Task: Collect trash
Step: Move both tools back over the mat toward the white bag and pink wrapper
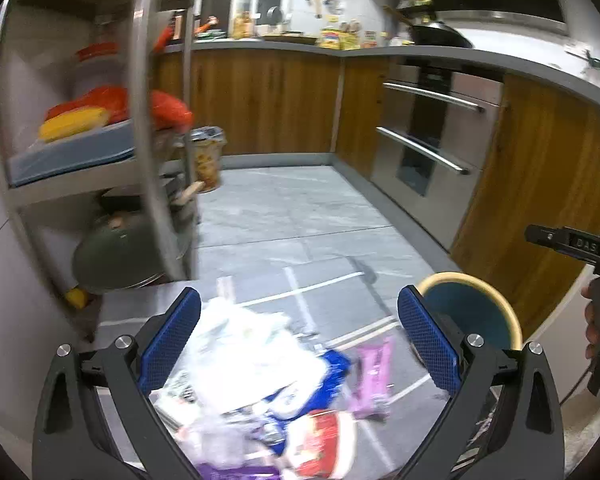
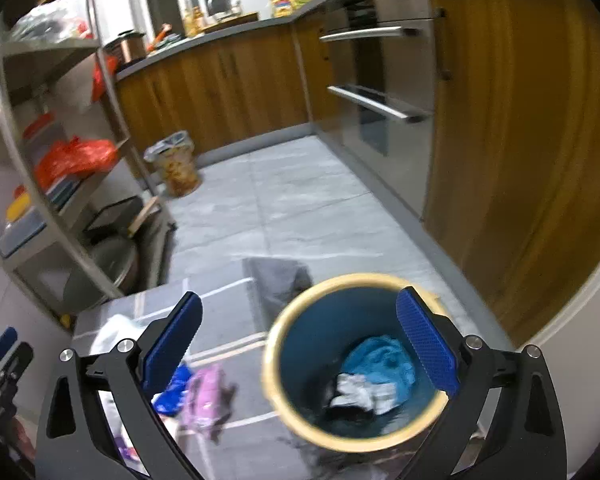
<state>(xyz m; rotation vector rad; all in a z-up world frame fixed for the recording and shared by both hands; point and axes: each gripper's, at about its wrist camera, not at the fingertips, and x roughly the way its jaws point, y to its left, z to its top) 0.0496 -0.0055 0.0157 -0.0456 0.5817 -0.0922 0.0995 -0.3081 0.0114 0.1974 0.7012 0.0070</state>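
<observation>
A pile of trash lies on a grey taped surface: a white plastic bag, a blue wrapper, a purple wrapper and a red and white packet. My left gripper is open above the pile, holding nothing. A blue bin with a cream rim stands to the right and holds a blue wrapper and crumpled white paper. My right gripper is open over the bin's left rim, empty. The bin also shows in the left wrist view. The purple wrapper also shows in the right wrist view.
A metal shelf rack with orange bags and pots stands at the left. A patterned trash can sits on the grey tiled floor beyond. Wooden cabinets and an oven line the right and far sides.
</observation>
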